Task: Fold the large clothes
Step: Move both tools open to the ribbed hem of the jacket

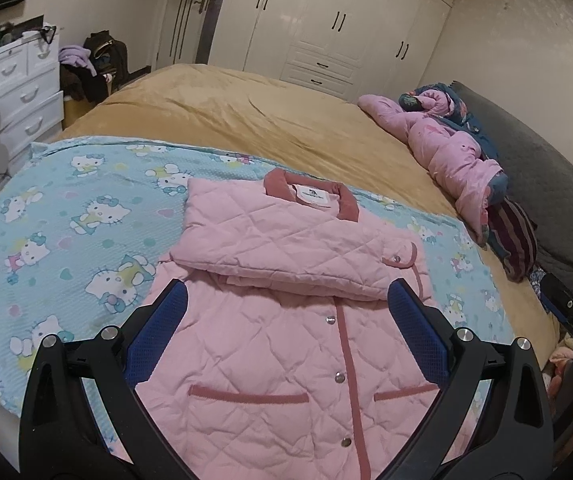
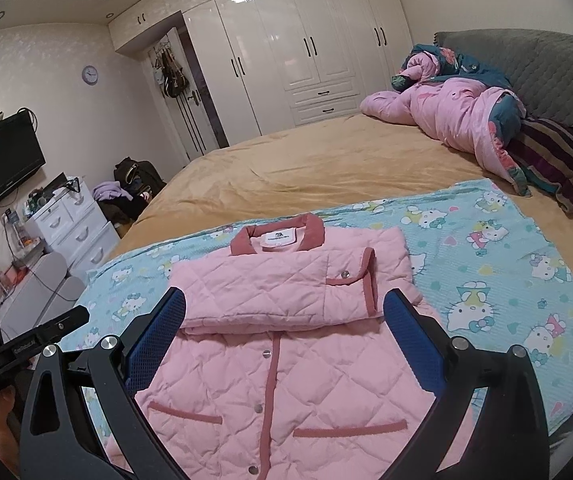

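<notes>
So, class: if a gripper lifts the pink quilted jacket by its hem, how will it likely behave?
The jacket would probably droop, since it is soft padded cloth. Its folded sleeves lie loose on top, so they may slide off. It looks puffy, likely light.

The pink jacket (image 1: 282,344) was matt quilted cloth, puffy and stitched in diamonds, with a ribbed darker-pink collar (image 1: 310,194) and shiny metal snaps (image 1: 339,377). Under it lay a thin printed cotton sheet (image 1: 66,216) with a fine waffle texture, over a soft, suede-like tan bedspread (image 1: 246,120). The left gripper (image 1: 286,304) had matt black plastic arms, textured blue pads (image 1: 414,328) and bright metal bolts. The wardrobe doors (image 2: 286,52) were glossy white.
</notes>
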`<state>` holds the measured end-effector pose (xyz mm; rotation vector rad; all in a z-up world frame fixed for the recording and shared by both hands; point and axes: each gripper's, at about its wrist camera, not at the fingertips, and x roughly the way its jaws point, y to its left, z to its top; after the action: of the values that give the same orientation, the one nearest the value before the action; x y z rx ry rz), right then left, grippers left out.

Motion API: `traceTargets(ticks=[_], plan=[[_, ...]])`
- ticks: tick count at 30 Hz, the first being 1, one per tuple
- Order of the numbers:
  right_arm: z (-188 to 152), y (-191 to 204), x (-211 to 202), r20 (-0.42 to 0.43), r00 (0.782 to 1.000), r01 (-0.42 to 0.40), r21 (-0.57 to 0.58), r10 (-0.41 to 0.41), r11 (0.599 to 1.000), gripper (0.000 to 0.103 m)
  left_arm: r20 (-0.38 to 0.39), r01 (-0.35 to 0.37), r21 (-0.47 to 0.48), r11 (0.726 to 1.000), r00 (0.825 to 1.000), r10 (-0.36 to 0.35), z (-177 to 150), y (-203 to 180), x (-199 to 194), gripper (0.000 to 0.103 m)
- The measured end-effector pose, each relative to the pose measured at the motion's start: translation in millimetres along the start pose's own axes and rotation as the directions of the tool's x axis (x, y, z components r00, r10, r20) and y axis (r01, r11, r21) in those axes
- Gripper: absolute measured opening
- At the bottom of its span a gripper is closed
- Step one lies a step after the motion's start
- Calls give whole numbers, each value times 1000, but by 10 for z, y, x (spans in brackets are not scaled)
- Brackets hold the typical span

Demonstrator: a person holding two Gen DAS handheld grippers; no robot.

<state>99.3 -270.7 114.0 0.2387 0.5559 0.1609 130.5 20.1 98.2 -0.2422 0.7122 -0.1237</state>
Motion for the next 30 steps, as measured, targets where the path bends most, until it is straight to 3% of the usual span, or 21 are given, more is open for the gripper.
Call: traceTargets(ticks=[30], plan=[[-548, -245, -347, -57, 998, -26, 4, 26, 1000, 99, -7, -55, 4, 998, 998, 55, -426, 252, -345, 94]])
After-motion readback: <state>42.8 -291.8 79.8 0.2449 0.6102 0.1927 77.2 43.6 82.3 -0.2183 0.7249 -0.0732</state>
